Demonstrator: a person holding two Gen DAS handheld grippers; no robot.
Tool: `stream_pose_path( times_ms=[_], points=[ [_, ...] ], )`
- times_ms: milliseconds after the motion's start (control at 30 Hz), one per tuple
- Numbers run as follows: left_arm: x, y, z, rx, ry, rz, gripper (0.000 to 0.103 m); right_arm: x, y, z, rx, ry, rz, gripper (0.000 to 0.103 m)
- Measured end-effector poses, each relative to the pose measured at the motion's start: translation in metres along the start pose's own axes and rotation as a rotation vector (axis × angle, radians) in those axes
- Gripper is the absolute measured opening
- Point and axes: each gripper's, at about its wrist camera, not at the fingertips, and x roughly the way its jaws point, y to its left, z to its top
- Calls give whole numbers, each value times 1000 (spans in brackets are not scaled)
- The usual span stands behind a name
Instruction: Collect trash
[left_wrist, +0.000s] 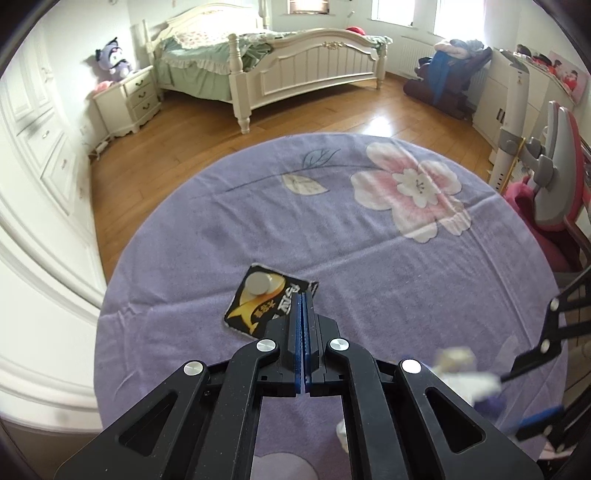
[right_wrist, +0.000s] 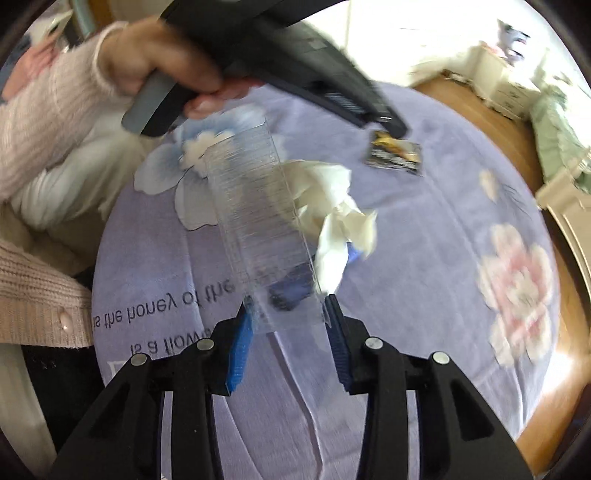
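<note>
My left gripper (left_wrist: 303, 295) is shut on a black and gold wrapper (left_wrist: 264, 302), pinching its right edge just above the purple floral cloth (left_wrist: 369, 258). The wrapper also shows in the right wrist view (right_wrist: 395, 153) at the tip of the left gripper (right_wrist: 397, 129). My right gripper (right_wrist: 290, 302) is shut on a clear plastic container (right_wrist: 258, 221) that holds crumpled white tissue (right_wrist: 332, 199) and a small blue scrap (right_wrist: 354, 254). The tissue and container show blurred in the left wrist view (left_wrist: 469, 373).
The round table's cloth (right_wrist: 443, 258) carries flower prints and printed text. A person in a pink sweater (right_wrist: 44, 110) sits at its far side. Around are a bed (left_wrist: 280, 62), a nightstand (left_wrist: 129, 99), a chair (left_wrist: 554, 177) and wood floor (left_wrist: 166, 155).
</note>
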Motion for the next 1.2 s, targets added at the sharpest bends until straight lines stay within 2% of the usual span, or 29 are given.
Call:
stream_pose_path(
  times_ms=[400, 500, 533, 767, 967, 1067, 1100, 1133, 1167, 1200],
  points=[
    [-18, -57, 27, 74, -52, -53, 2, -76, -35, -66, 184, -95, -155, 37],
    [-22, -84, 38, 113, -74, -99, 2, -89, -58, -91, 275, -113, -226, 37],
    [-22, -94, 42, 131, -80, -110, 2, -96, -67, -104, 315, -109, -289, 37],
    [-2, -198, 80, 284, -95, -259, 2, -122, -126, -194, 635, -71, -532, 38],
    [35, -305, 108, 411, -71, -406, 2, -123, -156, -262, 868, 1, -633, 38],
    [55, -352, 115, 468, -33, -448, 2, -116, -170, -288, 941, 43, -639, 39],
    [62, -363, 117, 476, -20, -439, 4, -113, -172, -293, 927, 79, -662, 42],
    [69, -375, 118, 486, -7, -431, 11, -107, -175, -298, 940, 87, -636, 43],
    [74, -384, 118, 496, 0, -423, 29, -105, -179, -304, 970, 80, -618, 43],
    [77, -389, 119, 496, -7, -404, 41, -104, -183, -308, 992, 93, -641, 44]
  ],
)
